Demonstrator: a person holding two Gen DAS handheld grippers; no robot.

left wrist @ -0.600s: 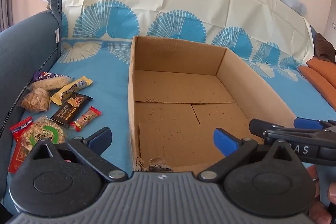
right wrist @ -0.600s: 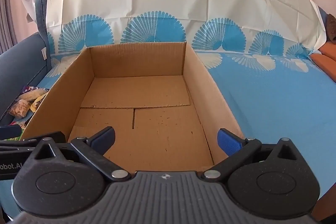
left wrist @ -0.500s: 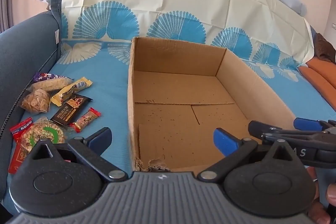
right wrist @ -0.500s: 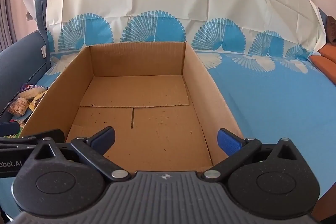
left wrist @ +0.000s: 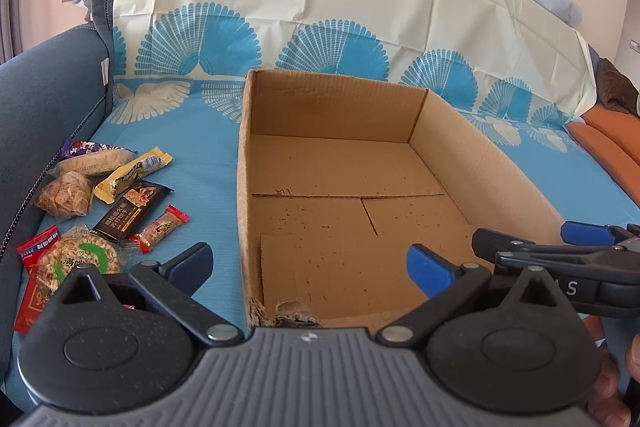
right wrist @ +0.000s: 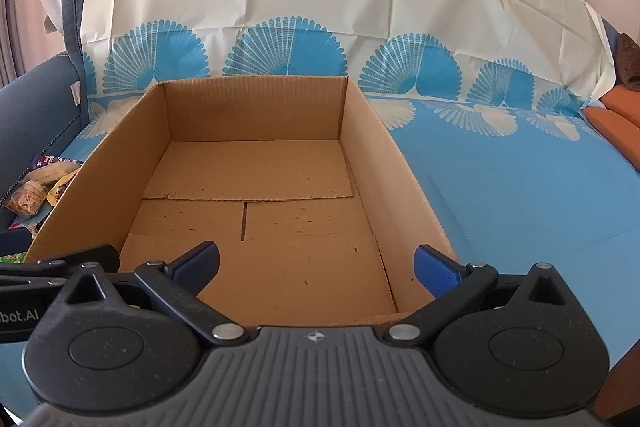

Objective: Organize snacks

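Looking along the left gripper (left wrist: 310,265), the left wrist view shows its two blue-tipped fingers (left wrist: 192,261) spread wide apart with nothing between them. Ahead of the fingers and slightly right of centre sits an open cardboard box (left wrist: 244,187), its near left corner torn; the right finger lies over the box floor, the left finger over the blue patterned cover (left wrist: 200,155) outside the box's left wall. The snacks (left wrist: 100,203) lie in a loose group on this cover to the left of the left finger, well apart from the box: a black bar (left wrist: 132,213), a yellow bar (left wrist: 132,175), a small red-ended bar (left wrist: 162,229), a round peanut pack (left wrist: 82,259) and clear bags nearer the sofa arm (left wrist: 40,99). The right gripper (left wrist: 532,241) enters from the right edge, just beside the right finger, by the box's right wall.

The right wrist view shows the right gripper (right wrist: 316,265) with fingers (right wrist: 436,269) likewise wide apart and holding nothing. The cardboard box (right wrist: 384,155) lies directly ahead, both fingers over its near edge. Part of the snacks (right wrist: 40,187) shows beyond the box's left wall, left of the left finger. The left gripper's (right wrist: 60,263) arm shows at the left edge.
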